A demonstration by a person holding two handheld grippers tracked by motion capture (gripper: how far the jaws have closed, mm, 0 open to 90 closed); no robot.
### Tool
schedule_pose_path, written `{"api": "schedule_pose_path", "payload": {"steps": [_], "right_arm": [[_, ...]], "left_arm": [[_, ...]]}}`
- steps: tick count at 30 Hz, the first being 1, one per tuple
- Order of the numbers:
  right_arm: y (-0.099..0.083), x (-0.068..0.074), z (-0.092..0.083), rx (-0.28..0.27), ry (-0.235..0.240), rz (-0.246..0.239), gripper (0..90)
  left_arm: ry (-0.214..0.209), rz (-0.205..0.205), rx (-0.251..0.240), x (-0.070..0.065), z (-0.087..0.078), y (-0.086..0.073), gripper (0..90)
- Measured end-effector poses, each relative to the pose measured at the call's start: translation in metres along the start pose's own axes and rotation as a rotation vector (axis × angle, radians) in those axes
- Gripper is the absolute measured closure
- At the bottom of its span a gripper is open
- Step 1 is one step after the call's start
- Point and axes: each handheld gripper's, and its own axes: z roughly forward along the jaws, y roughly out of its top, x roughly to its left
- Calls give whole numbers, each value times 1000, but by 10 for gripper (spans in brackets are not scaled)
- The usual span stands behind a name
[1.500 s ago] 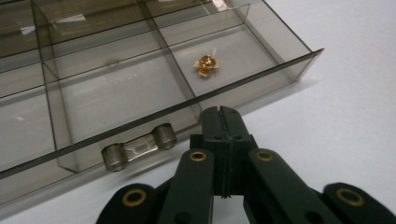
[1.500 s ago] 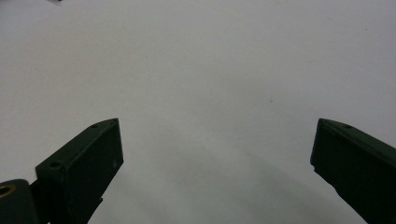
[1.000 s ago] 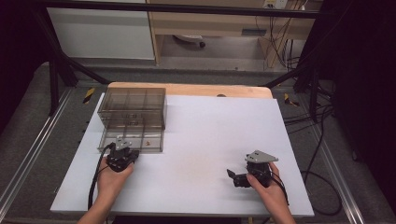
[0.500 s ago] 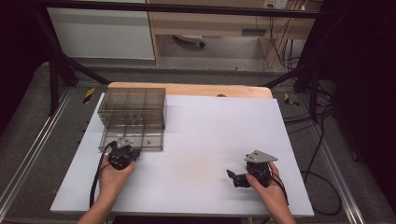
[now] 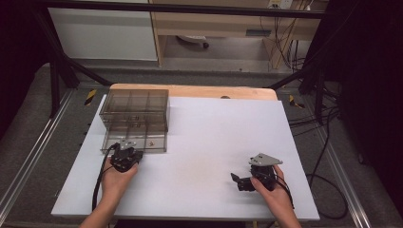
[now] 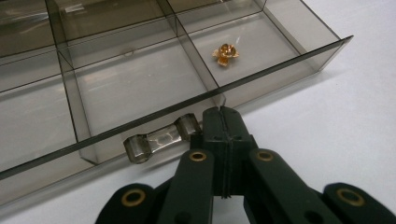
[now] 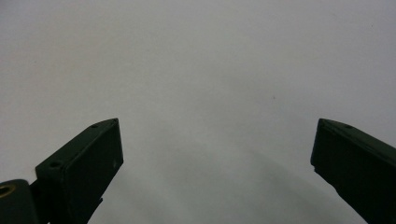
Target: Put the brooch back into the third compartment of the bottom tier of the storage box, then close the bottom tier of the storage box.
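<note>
Layout: drawer box [image 5: 134,105] is set at the table's [image 5: 214,137] far left.
Its drawer [image 6: 140,88] is pulled out toward the near edge; a small flower piece [image 6: 225,53] is held in one front compartment. Left gripper [image 6: 219,116] is placed against the drawer front, beside the handle [image 6: 161,138]. Right gripper [image 5: 240,179] is placed near right, well apart.

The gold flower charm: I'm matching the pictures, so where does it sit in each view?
High view: gold flower charm is a tiny speck in the front right compartment of the pulled-out drawer, just beyond the left gripper.
Left gripper view: charm upper centre-right, in the same compartment, beyond the shut jaws.
Right gripper view: not in it; white table between open jaws.
Shared landmark: the drawer's clear handle, beside the left gripper.
</note>
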Motion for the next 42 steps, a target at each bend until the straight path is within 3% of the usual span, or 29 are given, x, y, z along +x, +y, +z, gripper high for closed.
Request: {"api": "schedule_pose_path", "payload": {"steps": [42], "right_arm": [[1,1,-1,-2,7,-2,27]], "left_arm": [[21,17,32,4,13,17,900]]}}
